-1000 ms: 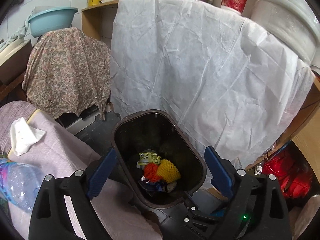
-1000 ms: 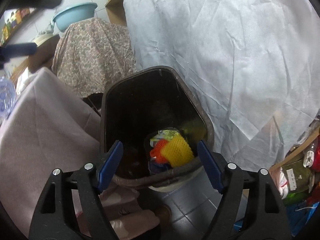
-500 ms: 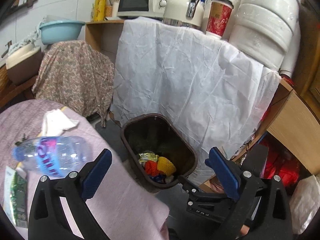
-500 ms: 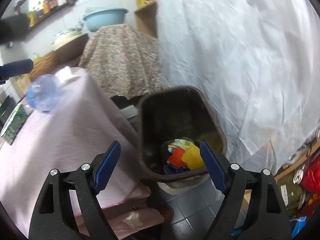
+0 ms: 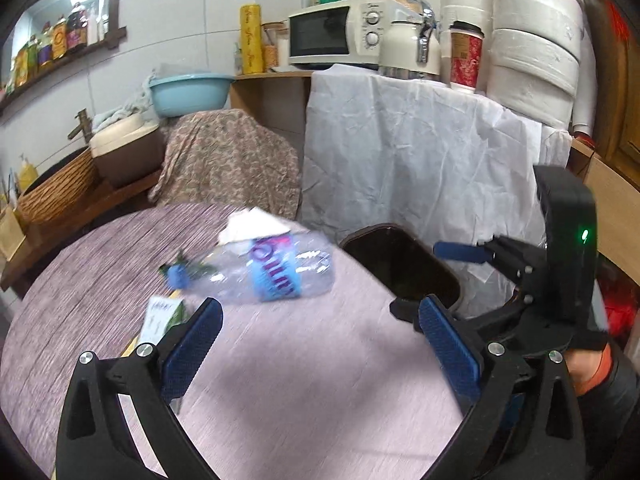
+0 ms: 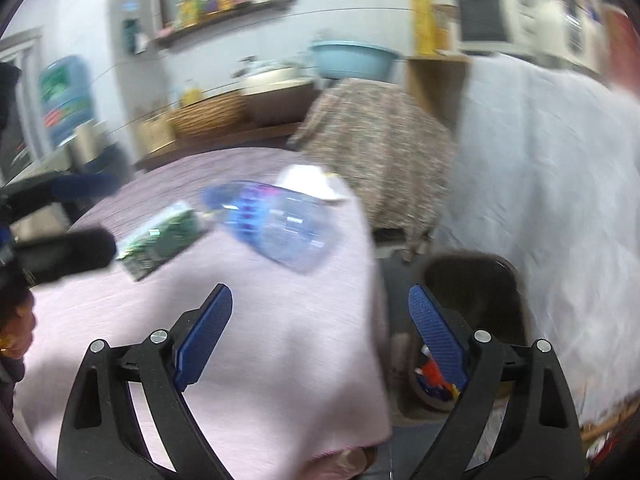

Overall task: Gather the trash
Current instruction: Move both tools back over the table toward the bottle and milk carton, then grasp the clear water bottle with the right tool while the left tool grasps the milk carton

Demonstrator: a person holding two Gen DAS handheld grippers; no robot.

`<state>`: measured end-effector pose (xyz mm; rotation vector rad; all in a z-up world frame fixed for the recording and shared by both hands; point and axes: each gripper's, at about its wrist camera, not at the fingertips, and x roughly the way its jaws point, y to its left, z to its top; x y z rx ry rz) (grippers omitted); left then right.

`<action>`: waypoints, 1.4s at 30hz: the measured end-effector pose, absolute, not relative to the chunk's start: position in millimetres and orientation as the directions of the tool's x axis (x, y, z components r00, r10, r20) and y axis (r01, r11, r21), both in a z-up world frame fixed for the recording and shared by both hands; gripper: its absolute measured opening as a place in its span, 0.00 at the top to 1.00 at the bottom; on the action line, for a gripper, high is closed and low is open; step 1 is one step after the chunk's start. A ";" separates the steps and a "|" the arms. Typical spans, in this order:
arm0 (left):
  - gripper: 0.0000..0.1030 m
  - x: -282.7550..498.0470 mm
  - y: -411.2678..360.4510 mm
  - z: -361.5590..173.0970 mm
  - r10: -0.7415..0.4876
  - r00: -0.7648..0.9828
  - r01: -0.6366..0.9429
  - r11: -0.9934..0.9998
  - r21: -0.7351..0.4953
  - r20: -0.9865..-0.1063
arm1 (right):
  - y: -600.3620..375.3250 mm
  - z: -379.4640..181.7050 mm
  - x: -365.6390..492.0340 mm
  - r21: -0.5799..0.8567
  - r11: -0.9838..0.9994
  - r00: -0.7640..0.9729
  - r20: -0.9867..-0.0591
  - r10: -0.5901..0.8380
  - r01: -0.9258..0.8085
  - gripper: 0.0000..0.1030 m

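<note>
Pink-purple cloth covers the round table (image 5: 100, 264). On it, from left: a green-and-white packet (image 5: 160, 314), a clear plastic bottle (image 5: 272, 270) lying on its side with a blue label, and white crumpled tissue (image 5: 252, 228) touching the bottle's far side. Left gripper (image 5: 316, 344) hangs above the cloth, jaws spread, holding nothing. Right gripper (image 6: 320, 332) likewise gapes empty at the table edge. Dark bin (image 5: 404, 264) stands beside the table, coloured rubbish inside.
</note>
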<state>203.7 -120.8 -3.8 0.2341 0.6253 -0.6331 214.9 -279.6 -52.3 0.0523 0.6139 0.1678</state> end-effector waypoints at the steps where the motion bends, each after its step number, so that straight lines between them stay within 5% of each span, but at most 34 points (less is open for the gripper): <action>1: 0.05 204.0 -110.6 -4.6 -0.468 0.639 0.602 0.798 0.018 -0.611 | -270.1 -46.9 218.1 0.095 0.979 0.797 -0.569 0.200 -0.178 0.12; 20: 0.05 231.8 36.0 -25.3 -0.207 0.700 0.365 0.926 0.093 -0.683 | -164.9 -26.4 294.9 -0.242 0.827 0.680 -0.701 0.213 -0.508 0.10; 39: 0.05 284.1 -1.3 -52.6 -0.202 0.558 0.469 0.877 0.104 -0.805 | -133.8 -79.8 375.8 -0.498 0.584 0.559 -0.824 -0.089 -0.641 0.10; 42: 0.05 297.9 -5.9 -57.9 -0.197 0.522 0.465 0.881 0.084 -0.830 | -135.2 -86.6 379.2 -0.505 0.572 0.551 -0.827 -0.107 -0.647 0.18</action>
